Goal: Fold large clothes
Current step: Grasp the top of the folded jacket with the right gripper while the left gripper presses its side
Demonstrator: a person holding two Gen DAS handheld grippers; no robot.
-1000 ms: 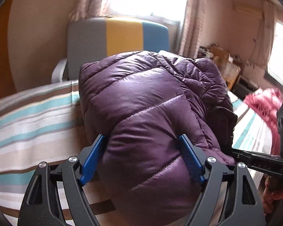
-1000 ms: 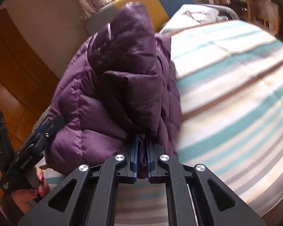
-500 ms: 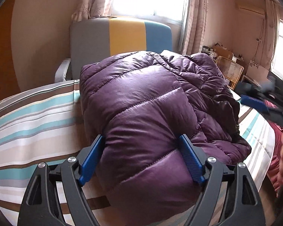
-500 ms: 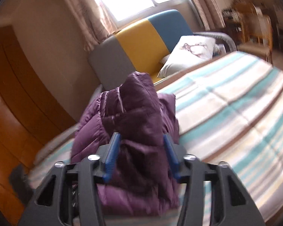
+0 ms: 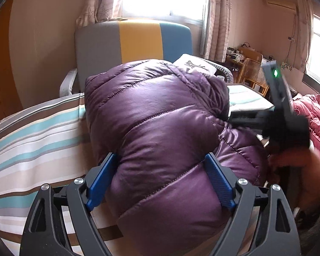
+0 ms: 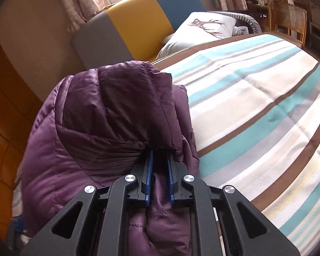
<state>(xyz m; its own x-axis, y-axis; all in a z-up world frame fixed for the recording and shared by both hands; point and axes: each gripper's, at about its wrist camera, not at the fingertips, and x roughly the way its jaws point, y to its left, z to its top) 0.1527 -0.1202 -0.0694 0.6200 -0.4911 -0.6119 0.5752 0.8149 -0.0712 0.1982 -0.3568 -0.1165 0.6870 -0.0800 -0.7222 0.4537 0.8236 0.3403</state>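
On the striped bed lies the purple jacket, already gathered into a thick bundle near the bed's edge, in front of the chair. We judge it light for its bulk, very soft and springy, so it will puff back when pressure goes away. The shiny cloth looks slippery, and a thin pinch could slide off. We think a better hold is at a quilted seam or a doubled edge, where the cloth bunches and gives the pads something to bite.

The left gripper has its jaws wide apart and opening a little more. The near end of the jacket bulges between them, and the blue pads touch its sides, but we cannot tell that they squeeze it.

The right gripper is closing, its jaws almost together on a fold of the jacket at the bundle's right side. The cloth rises up just beyond the fingertips.
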